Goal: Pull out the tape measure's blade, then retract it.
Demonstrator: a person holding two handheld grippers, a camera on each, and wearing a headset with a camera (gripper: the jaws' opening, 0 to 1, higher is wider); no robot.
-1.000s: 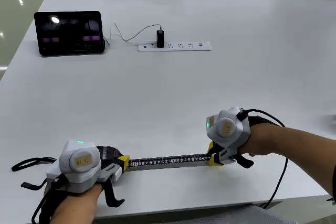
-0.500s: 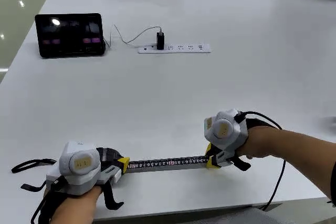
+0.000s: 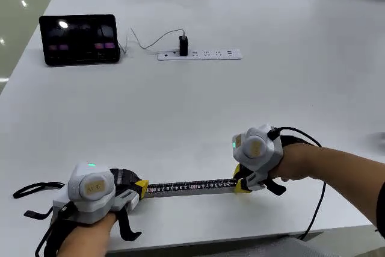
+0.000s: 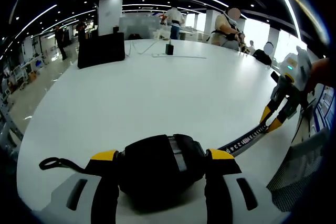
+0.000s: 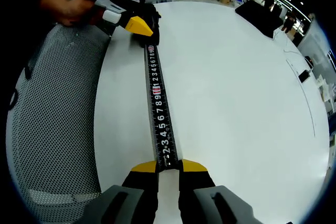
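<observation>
Tape measure case [image 4: 160, 174], black, sits clamped in the left tongs [image 4: 163, 156] at the counter's [image 3: 240, 100] near edge; no label is readable. Its blade [image 5: 159, 114] runs along that edge to the right tongs [image 5: 169, 167], which pinch its tip and hide the hook. Numerals 1–9 are legible, followed by a red mark.

Tape measure case [image 4: 160, 169]: black. Blade [image 5: 159, 114]: black, white numerals, red figure partway along. Left gripper [image 4: 164, 157], right gripper [image 5: 167, 167]: white-grey bodies, yellow jaw tips. Table [image 3: 240, 106]: plain white. Tablet [image 3: 79, 38], far left edge: black, purple-pink screen patches. Power strip [image 3: 207, 54]: white.
</observation>
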